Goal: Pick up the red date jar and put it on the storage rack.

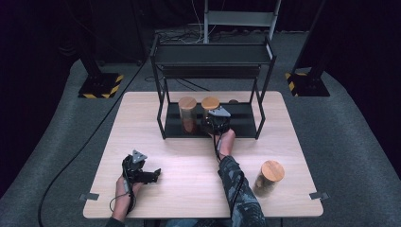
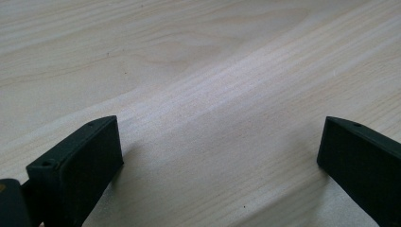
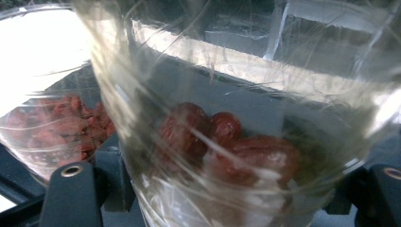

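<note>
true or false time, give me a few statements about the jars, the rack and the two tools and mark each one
1. The right tool is shut on a glass jar at the rack's bottom shelf. True.
2. That jar holds green leaves. False: it holds dark red fruit.
3. The left tool grips a jar. False: its jaws stand open over bare table.
4. A third jar with a wooden lid stands on the table near the right edge, outside the rack. True.
5. The rack's top shelf carries two jars. False: both racked jars are at the bottom shelf.
</note>
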{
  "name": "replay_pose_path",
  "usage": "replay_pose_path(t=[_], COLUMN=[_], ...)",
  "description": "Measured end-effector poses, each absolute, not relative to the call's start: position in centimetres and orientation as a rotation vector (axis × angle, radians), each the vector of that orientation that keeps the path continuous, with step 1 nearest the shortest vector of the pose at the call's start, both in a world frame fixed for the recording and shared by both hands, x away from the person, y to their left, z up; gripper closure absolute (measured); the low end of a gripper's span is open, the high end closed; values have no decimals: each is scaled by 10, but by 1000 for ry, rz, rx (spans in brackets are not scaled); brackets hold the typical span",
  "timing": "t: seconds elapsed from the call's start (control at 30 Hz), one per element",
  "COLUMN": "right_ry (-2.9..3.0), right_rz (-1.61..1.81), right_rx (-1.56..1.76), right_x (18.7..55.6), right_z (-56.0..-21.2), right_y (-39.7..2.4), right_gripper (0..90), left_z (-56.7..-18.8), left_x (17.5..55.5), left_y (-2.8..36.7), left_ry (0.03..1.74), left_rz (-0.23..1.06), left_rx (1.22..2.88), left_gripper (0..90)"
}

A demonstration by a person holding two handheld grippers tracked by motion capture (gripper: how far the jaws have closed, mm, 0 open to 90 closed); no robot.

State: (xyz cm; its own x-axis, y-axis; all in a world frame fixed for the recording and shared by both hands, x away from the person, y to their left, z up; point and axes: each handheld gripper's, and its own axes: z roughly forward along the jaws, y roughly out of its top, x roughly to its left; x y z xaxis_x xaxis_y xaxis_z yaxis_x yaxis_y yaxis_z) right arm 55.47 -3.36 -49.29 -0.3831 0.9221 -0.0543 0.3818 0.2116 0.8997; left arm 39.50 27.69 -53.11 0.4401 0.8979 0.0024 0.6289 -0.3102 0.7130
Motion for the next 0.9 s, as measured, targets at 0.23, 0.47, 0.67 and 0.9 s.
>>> replay_pose_path(t=[0.23, 0.47, 0.67, 0.9], right_ry=[1870, 1850, 1848, 1857], right_rz=[1155, 1210, 1217, 1219], right_rx=[1216, 1255, 1253, 1263], right_x=[556, 556, 556, 556], right_z=[-495, -499, -499, -499], right_y=[-36, -40, -41, -41], right_gripper=[245, 245, 246, 245], left_z=[-531, -531, -531, -531], left_x=[395, 395, 395, 395], left_y=[277, 277, 277, 277], left_ry=[1277, 1277, 1277, 1277], left_rz=[538, 538, 538, 538], left_rx=[2050, 2051, 2050, 2050], left_gripper=[0, 0, 0, 0])
